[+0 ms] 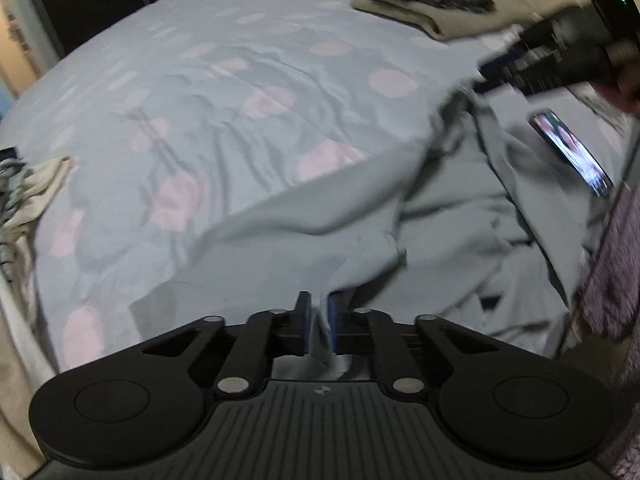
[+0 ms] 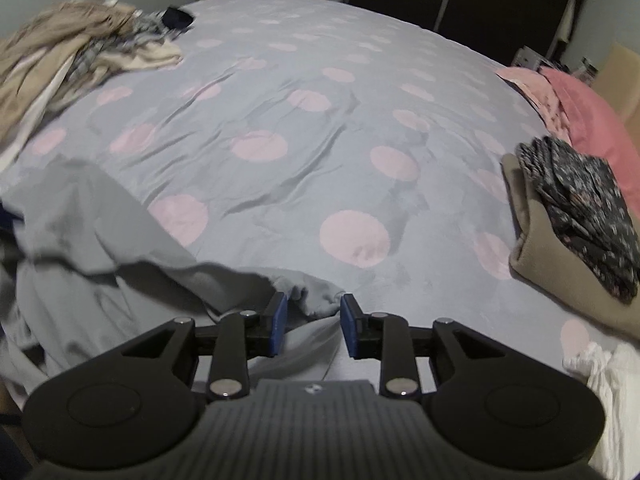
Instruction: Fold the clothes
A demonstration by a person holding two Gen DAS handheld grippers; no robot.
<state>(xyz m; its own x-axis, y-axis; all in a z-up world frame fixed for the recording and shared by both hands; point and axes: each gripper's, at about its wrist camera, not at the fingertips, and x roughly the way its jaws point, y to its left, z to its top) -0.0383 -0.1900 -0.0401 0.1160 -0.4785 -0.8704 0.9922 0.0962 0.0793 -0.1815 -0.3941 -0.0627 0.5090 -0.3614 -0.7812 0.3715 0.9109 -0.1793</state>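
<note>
A grey garment lies rumpled on the near side of a bed with a grey cover dotted pink. My left gripper is shut on a fold of it, and cloth shows between the blue pads. In the right wrist view the same garment spreads to the left. My right gripper is open, and a bunched hem of the garment lies between its fingers without being pinched. The left wrist view shows the right gripper blurred at the upper right, at the garment's far edge.
A folded stack, a dark patterned piece on a beige one, sits at the right of the bed. A heap of unfolded clothes lies at the far left. A lit phone rests on the garment. Pink bedding and a white cloth are at the right.
</note>
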